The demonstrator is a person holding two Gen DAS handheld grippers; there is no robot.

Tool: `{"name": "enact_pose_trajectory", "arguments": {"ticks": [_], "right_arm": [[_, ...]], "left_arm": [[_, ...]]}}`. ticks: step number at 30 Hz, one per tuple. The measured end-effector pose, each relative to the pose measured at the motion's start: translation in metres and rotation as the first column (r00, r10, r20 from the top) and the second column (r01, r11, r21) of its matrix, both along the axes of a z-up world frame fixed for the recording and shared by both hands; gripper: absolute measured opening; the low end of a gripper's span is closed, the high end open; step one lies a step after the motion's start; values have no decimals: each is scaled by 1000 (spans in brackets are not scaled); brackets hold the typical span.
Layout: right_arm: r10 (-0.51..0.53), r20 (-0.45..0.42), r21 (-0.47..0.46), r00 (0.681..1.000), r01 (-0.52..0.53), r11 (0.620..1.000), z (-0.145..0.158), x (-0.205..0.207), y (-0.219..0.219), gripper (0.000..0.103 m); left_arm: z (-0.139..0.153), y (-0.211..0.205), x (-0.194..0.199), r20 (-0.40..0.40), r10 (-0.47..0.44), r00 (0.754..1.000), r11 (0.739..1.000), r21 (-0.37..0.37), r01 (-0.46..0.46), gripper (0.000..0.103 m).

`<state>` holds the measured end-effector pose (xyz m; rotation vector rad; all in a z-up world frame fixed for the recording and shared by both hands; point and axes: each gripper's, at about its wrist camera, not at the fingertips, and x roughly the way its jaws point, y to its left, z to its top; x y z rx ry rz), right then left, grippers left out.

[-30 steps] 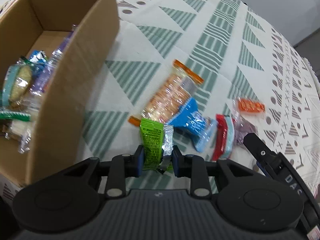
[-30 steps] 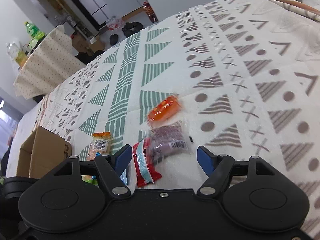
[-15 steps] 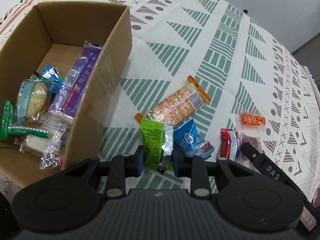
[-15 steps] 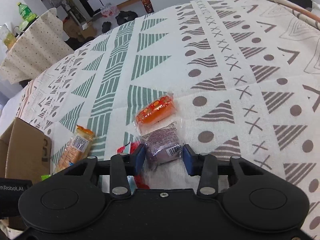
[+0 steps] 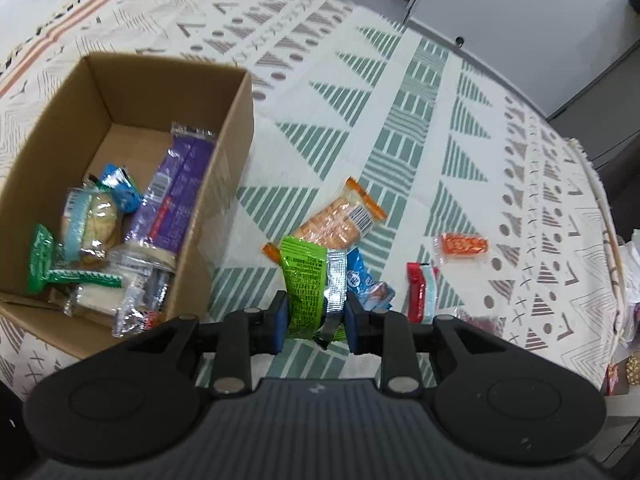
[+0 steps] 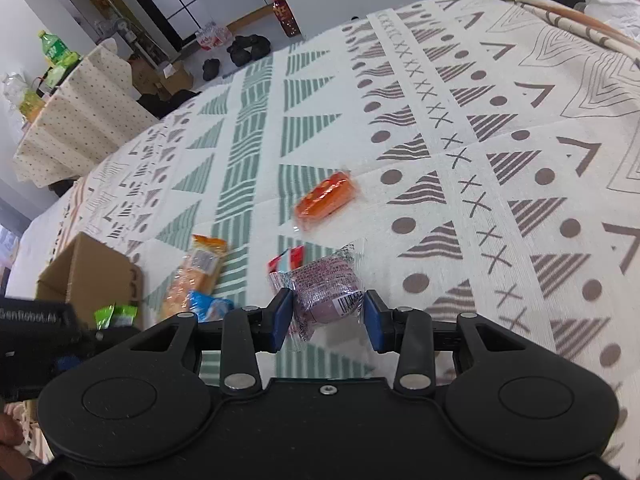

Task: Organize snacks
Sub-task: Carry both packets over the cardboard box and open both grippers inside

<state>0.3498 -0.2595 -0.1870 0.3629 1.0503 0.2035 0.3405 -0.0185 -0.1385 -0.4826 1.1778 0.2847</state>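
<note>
Fingers of the left gripper (image 5: 313,315) clamp a green packet (image 5: 302,280) and the right gripper (image 6: 326,313) pinches a purple snack (image 6: 326,288), both beside the part-filled cardboard box (image 5: 224,184), with four snacks left lying near it.

Matt brown cardboard box (image 5: 236,128) on a woven, matt patterned tablecloth (image 5: 420,92). Glossy crinkled plastic wrappers: a green snack packet (image 5: 302,280), a clear-wrapped purple snack (image 6: 326,288). Both grippers' bodies are matt black plastic with small metal screws.
</note>
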Motion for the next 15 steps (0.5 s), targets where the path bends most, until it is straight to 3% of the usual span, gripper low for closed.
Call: {"name": "enact_pose_trajectory", "arguments": {"ticks": [15], "right_arm": [[37,108,2,993,-38,999,57,-39,26,38]], "left_arm": [[46,16,-44,114,10,993,1000,-10,-8,27]]}}
